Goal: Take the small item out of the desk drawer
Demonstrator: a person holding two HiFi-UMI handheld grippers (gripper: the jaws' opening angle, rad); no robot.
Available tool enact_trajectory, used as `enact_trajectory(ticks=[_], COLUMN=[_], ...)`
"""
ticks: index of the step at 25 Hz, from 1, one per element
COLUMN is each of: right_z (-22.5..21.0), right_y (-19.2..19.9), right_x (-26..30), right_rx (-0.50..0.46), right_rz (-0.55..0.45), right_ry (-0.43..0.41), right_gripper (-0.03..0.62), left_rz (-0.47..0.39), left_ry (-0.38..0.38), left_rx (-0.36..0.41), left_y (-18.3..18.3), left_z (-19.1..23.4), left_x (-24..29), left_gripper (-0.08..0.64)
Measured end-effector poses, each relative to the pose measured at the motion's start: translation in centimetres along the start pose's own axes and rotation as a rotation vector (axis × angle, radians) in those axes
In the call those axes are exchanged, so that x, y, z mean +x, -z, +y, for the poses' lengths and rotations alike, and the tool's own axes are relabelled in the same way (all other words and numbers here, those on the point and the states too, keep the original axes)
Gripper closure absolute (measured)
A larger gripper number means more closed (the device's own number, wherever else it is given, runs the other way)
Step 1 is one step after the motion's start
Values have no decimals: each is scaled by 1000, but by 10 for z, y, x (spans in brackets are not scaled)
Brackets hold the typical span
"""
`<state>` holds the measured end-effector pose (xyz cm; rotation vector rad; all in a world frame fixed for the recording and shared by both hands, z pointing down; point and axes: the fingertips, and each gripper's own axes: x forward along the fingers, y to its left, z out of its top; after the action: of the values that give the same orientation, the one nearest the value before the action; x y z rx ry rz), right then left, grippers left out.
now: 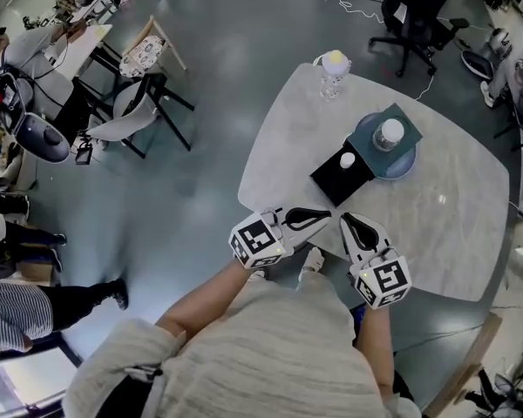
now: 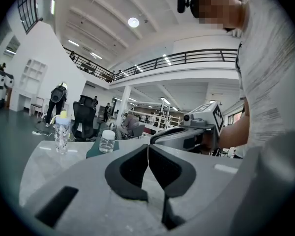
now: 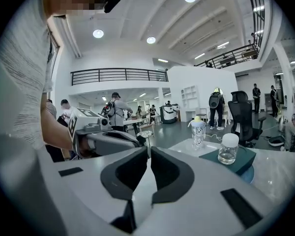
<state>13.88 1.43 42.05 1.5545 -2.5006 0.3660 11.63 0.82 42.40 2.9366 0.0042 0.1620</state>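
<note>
Small white item (image 1: 347, 160) on black box (image 1: 333, 183); left tongs (image 1: 327, 217), right tongs (image 1: 345, 220) closed.

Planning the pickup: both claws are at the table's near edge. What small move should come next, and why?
Probably open the right claw and ease it toward the black box: it and the left claw are shut, empty, and short of the small white item at that box.

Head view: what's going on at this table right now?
A person holds a gripper in each hand over the near edge of the white table. The left claw and right claw are both shut and empty. Just ahead, a small white item lies in the black drawer, untouched.
</note>
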Motion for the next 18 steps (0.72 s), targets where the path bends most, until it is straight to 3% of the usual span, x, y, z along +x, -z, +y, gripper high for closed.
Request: enact_trajectory(ticks=[9,18], right_z=[-81,-115], right_y=[23,54], right_x=[48,86], right_rx=[-21,-40], right_rz=[89,194], right_ry=[-15,-2], right_gripper=[581,581], left_rz=[60,106], left_ry=[-132,-178], left_rx=[-64,-122], left_y=[27,57], left_z=[67,112], left_x=[44,65], left_gripper=[543,543])
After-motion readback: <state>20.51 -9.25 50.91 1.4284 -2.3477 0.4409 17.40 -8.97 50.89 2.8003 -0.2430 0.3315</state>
